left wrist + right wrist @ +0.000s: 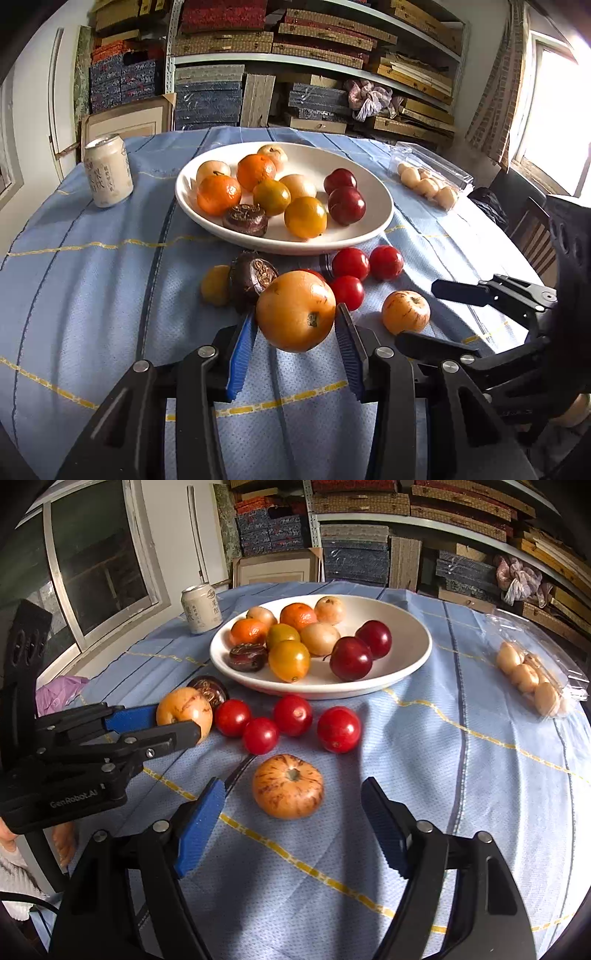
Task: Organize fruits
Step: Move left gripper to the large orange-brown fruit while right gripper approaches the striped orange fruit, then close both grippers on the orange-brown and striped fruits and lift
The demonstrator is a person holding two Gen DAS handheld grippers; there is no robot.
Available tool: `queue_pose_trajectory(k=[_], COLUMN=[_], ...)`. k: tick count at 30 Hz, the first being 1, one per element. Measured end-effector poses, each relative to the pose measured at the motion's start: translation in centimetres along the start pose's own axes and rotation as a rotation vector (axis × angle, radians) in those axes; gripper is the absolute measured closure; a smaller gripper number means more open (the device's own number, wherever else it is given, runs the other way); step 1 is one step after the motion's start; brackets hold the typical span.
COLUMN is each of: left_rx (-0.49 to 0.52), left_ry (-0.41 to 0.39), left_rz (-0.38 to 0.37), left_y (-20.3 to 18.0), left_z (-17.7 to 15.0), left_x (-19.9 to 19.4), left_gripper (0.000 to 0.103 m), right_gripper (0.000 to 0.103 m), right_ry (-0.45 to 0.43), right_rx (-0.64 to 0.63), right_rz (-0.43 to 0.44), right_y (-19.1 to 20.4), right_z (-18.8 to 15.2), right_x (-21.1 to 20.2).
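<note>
My left gripper is shut on an orange-yellow round fruit, held just above the blue cloth; it also shows in the right wrist view. A white plate behind holds oranges, yellow fruits, two dark red plums and a brown fruit. On the cloth lie several red tomatoes, a dark brown fruit and a streaked apple. My right gripper is open, its jaws either side of and just short of that apple.
A cream drink can stands left of the plate. A clear plastic box of small pale fruits lies at the right. Shelves of boxes stand behind the table; a wooden chair is at the right edge.
</note>
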State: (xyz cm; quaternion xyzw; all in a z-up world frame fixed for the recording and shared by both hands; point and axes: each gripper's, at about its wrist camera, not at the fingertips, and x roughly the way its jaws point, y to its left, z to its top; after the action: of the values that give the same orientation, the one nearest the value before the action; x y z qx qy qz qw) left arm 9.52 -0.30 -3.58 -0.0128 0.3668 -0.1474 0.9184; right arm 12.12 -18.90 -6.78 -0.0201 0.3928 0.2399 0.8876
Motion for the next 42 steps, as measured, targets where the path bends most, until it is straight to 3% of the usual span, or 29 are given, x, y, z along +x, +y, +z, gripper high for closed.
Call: queue_pose_trajectory(k=[6, 8, 15, 26, 30, 34, 39, 42], left_rx=[-0.021, -0.022, -0.014, -0.005, -0.035, -0.029, -0.064, -0.074], left_ry=[0.008, 0.008, 0.020, 0.028, 0.021, 0.031, 0.064, 0.085], left_rz=[-0.005, -0.003, 0.003, 0.003, -0.012, 0.032, 0.036, 0.038], left_y=[0.2, 0.3, 0.1, -0.1, 0.6, 1.5, 2.1, 2.1], left_z=[0.0, 0.0, -0.3, -0.4, 1.9, 6.5, 11.3, 14.8], left_x=[0.2, 0.1, 0.4, 0.6, 0.3, 1.4, 4.7, 7.8], left_gripper=[0.060, 0.060, 0.060, 0.060, 0.060, 0.060, 0.060, 0.060], right_gripper=[0.050, 0.061, 0.062, 0.063, 0.063, 0.063, 0.063, 0.063], right_ry=[0.039, 0.042, 0.046, -0.027, -0.108, -0.136, -0.144, -0.118], right_rx=[0.023, 0.031, 0.045, 0.117, 0.171, 0.167, 0.111, 0.056], right_rz=[0.045, 0.052, 0.059, 0.052, 0.040, -0.018, -0.100, -0.096], right_y=[-0.1, -0.3, -0.7, -2.7, -4.5, -6.3, -7.1, -6.5], right_z=[0.2, 0.2, 0.2, 0.6, 2.9, 6.7, 10.8, 11.9], right_x=[0.9, 1.0, 1.3, -0.5, -2.4, -2.8, -0.3, 2.2])
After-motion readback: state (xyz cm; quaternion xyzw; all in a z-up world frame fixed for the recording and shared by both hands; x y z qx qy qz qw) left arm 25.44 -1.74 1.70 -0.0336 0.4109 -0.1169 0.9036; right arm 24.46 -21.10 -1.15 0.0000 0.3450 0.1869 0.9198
